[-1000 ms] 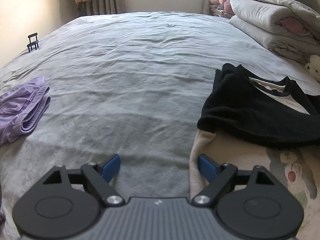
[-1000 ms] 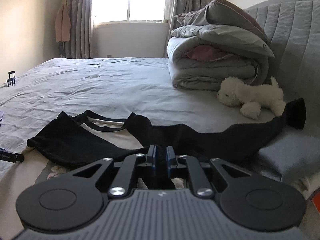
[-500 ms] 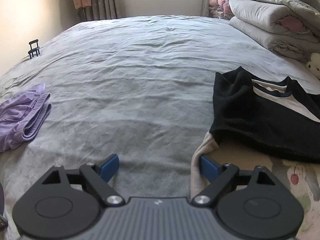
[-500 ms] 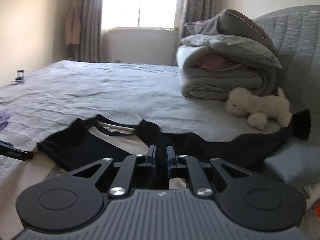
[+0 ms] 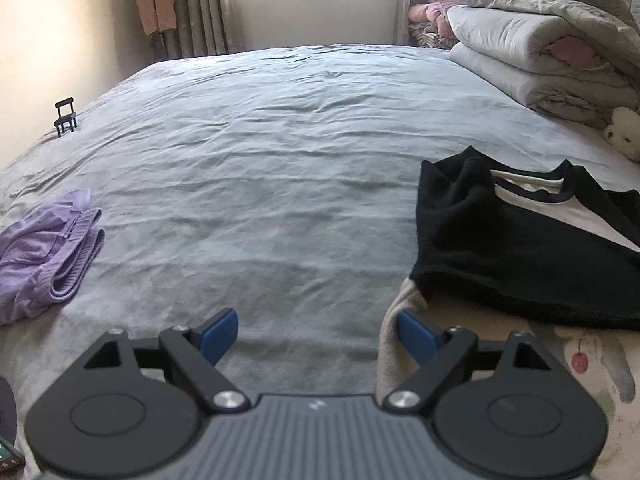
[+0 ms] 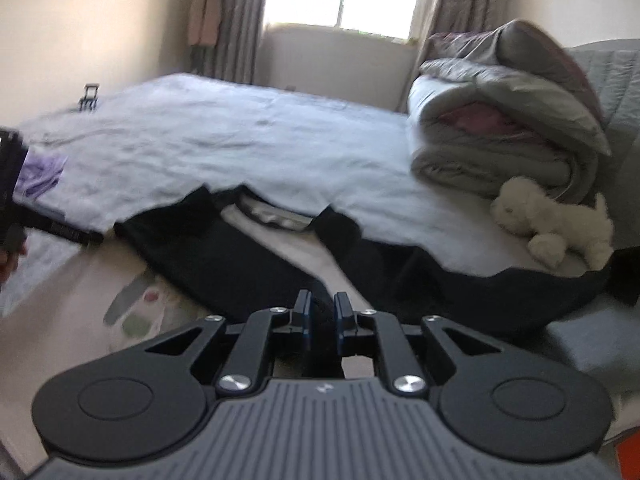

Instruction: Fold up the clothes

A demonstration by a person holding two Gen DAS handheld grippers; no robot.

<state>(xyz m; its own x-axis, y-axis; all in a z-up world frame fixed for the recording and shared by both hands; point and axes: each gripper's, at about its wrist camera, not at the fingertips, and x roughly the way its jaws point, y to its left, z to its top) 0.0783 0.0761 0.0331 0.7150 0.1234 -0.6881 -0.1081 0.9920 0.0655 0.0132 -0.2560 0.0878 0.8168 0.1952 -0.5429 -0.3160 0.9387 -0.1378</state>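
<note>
A black and cream shirt (image 5: 520, 248) is spread on the grey bed (image 5: 280, 152), near the headboard side, with its black sleeve folded over the cream body and its neckline turned toward the far edge of the bed. The left gripper (image 5: 316, 334) is held low over the bed with its blue-padded fingers (image 5: 218, 330) spread wide apart and nothing between them; the right-hand pad is seen just beside the cream hem of the shirt (whether it touches cannot be told). The right gripper (image 6: 320, 316) is seen above the same shirt (image 6: 224, 264), its fingers drawn nearly together and clenched on dark fabric of the shirt, which is pinched in the narrow gap between them.

A folded purple garment (image 5: 44, 256) is laid near the left edge of the bed, well apart from the shirt. A stack of folded grey quilts (image 6: 504, 128) is piled at the head of the bed, and a white plush toy (image 6: 556, 224) lies just in front of it. A small black stand (image 5: 66, 116) is placed at the far left edge of the bed. The right wrist view is blurred.
</note>
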